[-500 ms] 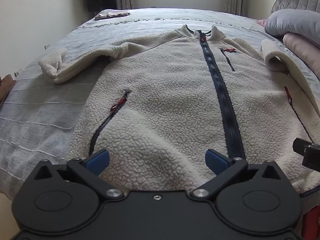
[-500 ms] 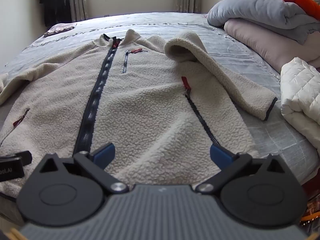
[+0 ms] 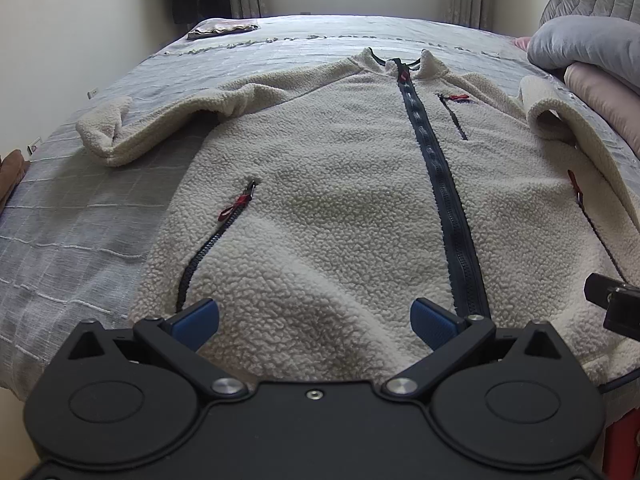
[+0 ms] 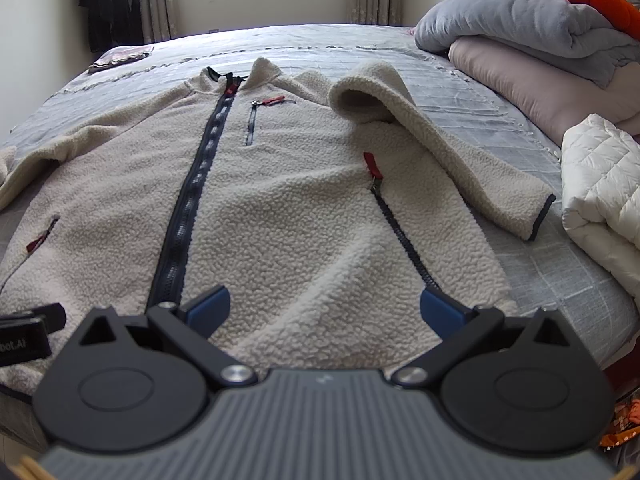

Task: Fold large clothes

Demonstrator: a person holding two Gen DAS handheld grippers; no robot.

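Observation:
A cream fleece jacket [image 3: 340, 184] with a dark front zip lies face up on the bed, collar far, hem near me; it also shows in the right wrist view [image 4: 288, 208]. Its left sleeve [image 3: 132, 128] stretches out to the left with the cuff bunched. Its right sleeve [image 4: 444, 152] is folded down along the body. My left gripper [image 3: 314, 318] is open and empty over the hem, left of the zip. My right gripper [image 4: 324, 310] is open and empty over the hem, right of the zip.
The grey bedspread [image 3: 80, 232] lies under the jacket. Stacked grey and pink pillows [image 4: 532, 52] and a white quilted jacket [image 4: 600, 192] sit at the right. A small folded cloth [image 3: 222, 29] lies at the far left corner. The bed's left edge is near a wall.

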